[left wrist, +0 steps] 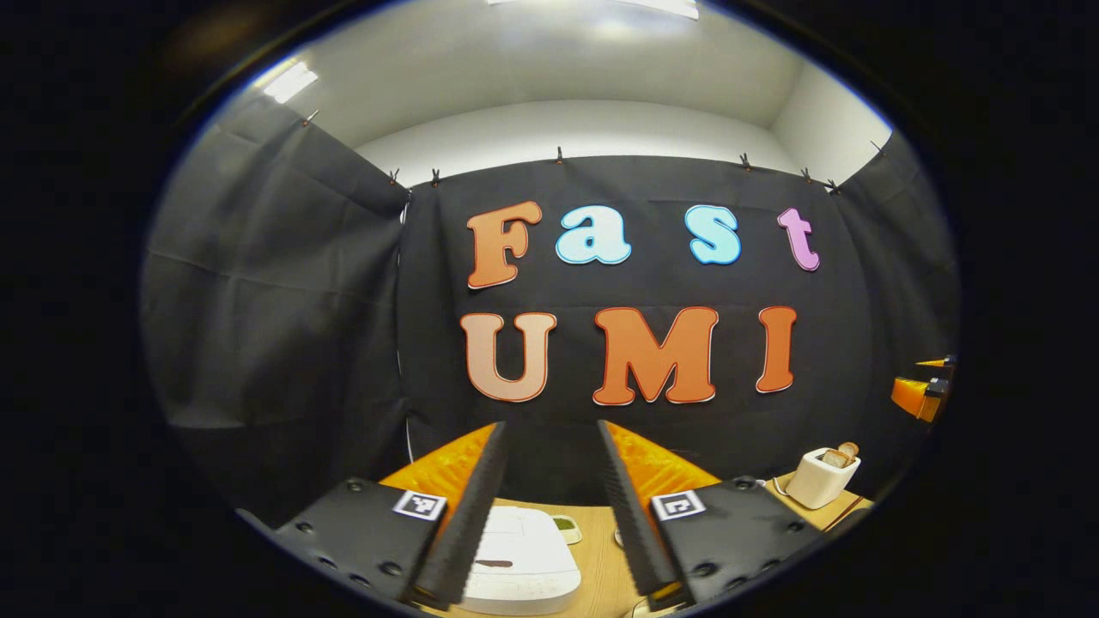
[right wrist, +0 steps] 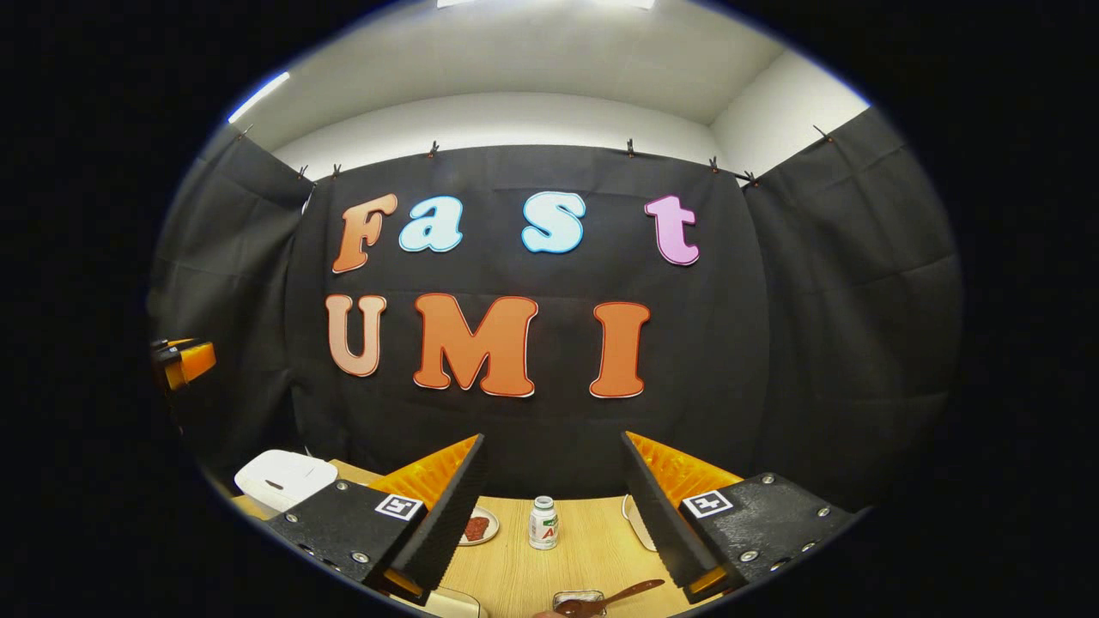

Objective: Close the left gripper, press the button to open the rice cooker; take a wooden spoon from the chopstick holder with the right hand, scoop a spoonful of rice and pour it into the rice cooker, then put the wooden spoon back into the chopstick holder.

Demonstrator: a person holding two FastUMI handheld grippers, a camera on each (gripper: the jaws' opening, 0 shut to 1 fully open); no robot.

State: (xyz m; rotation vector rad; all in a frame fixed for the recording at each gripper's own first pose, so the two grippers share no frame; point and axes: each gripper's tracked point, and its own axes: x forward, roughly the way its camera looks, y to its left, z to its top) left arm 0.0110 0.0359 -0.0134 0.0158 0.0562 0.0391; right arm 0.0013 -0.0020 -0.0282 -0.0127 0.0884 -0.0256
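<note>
My left gripper (left wrist: 549, 426) is open and held high, with nothing between its fingers. Below it on the wooden table (left wrist: 601, 558) sits the white rice cooker (left wrist: 519, 562), lid down. At the right stands a white chopstick holder (left wrist: 820, 479) with wooden utensil ends (left wrist: 847, 450) sticking out. My right gripper (right wrist: 552, 438) is also open and empty, above the table (right wrist: 532, 575). The rice cooker (right wrist: 283, 479) lies low at the left of the right gripper view. A brown wooden spoon (right wrist: 631, 590) rests on a small container (right wrist: 577, 601) at the bottom edge.
A small green dish (left wrist: 565, 526) sits beside the cooker. A little plate with something reddish (right wrist: 478, 525), a white bottle (right wrist: 542, 522) and a white dish rim (right wrist: 637, 520) stand mid-table. The other gripper shows at each view's edge (left wrist: 920, 393) (right wrist: 185, 360). Black cloth walls enclose the booth.
</note>
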